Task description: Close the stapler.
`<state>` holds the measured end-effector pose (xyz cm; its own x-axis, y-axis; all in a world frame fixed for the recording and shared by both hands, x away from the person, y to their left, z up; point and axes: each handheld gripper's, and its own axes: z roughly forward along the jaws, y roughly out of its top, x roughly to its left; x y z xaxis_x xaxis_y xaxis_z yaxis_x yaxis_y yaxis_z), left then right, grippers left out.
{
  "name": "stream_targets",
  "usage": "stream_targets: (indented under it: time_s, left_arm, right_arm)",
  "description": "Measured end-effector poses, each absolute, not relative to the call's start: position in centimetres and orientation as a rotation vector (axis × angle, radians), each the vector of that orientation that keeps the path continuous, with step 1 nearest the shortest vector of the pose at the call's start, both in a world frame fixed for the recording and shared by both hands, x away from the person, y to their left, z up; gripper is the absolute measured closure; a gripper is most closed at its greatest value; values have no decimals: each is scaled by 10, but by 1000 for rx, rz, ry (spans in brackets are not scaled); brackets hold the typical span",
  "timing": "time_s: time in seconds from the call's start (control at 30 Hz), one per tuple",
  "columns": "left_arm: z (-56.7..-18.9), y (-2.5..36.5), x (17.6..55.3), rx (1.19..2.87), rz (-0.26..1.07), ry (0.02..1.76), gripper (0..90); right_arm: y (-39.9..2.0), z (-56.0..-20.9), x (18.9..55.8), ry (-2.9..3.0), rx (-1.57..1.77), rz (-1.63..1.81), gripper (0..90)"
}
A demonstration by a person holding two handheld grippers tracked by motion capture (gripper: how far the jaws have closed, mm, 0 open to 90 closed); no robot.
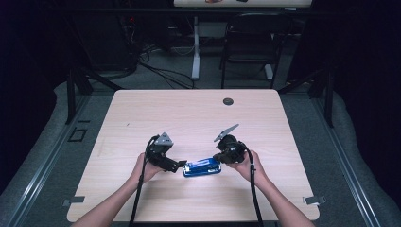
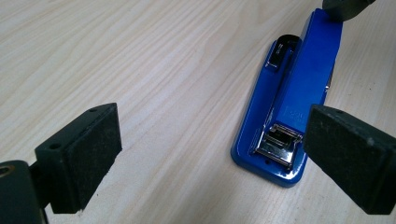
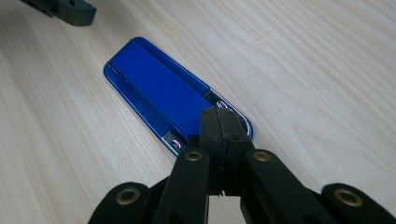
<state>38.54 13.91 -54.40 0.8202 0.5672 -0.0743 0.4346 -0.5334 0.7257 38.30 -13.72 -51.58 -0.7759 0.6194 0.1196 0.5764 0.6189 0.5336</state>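
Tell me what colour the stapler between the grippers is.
Glossy blue, with a silver metal staple mechanism; the stapler shows best in the left gripper view.

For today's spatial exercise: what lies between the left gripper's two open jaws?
In the left gripper view, bare wooden table lies between them; the blue stapler sits by the right-hand one.

We cannot tell what the small dark disc (image 1: 228,101) at the table's (image 1: 142,109) far side is. In the left gripper view the right pad (image 2: 350,158) covers part of the stapler's (image 2: 299,88) rear, and its far tip is cut off by the top edge under a dark tip we cannot identify. In the right gripper view the closed right gripper (image 3: 223,123) hides the stapler's near end, so contact there is unclear. The stapler's embossed lettering is too small to read.
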Motion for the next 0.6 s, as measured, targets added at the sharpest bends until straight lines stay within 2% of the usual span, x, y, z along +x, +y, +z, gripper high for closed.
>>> stream_targets:
  time_s: [0.07,0.17,0.2,0.23,0.27,0.3,0.33,0.37,0.4,0.43,0.6]
  left_arm:
    - [-543,140,386,2217,219,728,46]
    - [-543,142,387,2216,225,732,41]
    - [-543,142,387,2216,225,732,38]
    - [-543,144,387,2216,225,736,39]
    - [-543,144,387,2216,225,736,38]
    - [-543,145,388,2208,230,740,38]
    - [-543,146,388,2206,235,741,34]
    - [-542,147,388,2203,235,749,29]
    - [-541,149,389,2202,235,753,29]
    - [-541,153,389,2195,247,763,20]
    - [-536,165,390,2169,274,804,11]
  right_arm:
    - [-139,-516,384,2756,1035,879,892]
    - [-141,-513,384,2730,1004,900,806]
    - [-141,-513,384,2730,1004,900,806]
    - [-144,-506,383,2670,992,913,721]
    - [-144,-506,383,2670,992,913,721]
    - [-146,-504,383,2642,988,921,680]
    - [-152,-501,384,2596,1017,939,565]
    - [-154,-499,384,2593,1029,926,501]
    - [-154,-499,384,2593,1029,926,501]
    - [-158,-498,385,2573,1042,917,396]
    - [-170,-493,385,2541,1058,934,240]
